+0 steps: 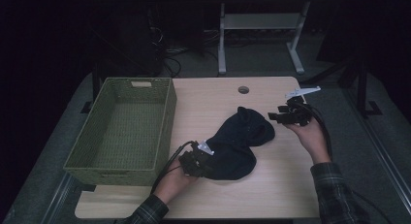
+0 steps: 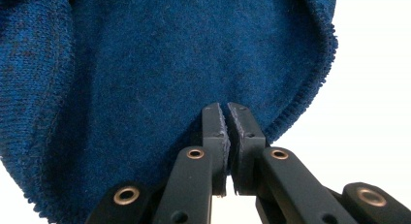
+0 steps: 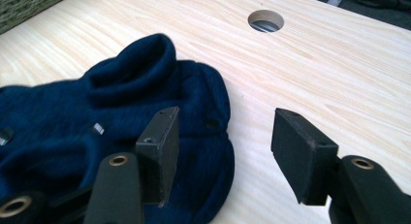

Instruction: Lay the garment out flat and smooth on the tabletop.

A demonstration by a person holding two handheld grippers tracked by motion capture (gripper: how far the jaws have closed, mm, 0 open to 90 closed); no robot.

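A dark blue knitted garment (image 1: 240, 141) lies crumpled in the middle of the light wooden table (image 1: 281, 185). My left gripper (image 1: 207, 165) is at its near left end, shut on the fabric. In the left gripper view the two pads of the left gripper (image 2: 225, 107) pinch the knit (image 2: 169, 54) near its ribbed hem. My right gripper (image 1: 274, 116) hovers just right of the garment's far end, jaws open and pointing left. In the right gripper view the right gripper (image 3: 223, 122) has bare table between its pads, with the garment (image 3: 72, 127) beside and under the left pad.
A green woven basket (image 1: 167, 122) stands on the table's left side, with nothing inside; its corner (image 3: 29, 6) shows in the right gripper view. A round cable hole (image 1: 244, 89) sits near the far edge. Desk legs and cables lie on the floor beyond.
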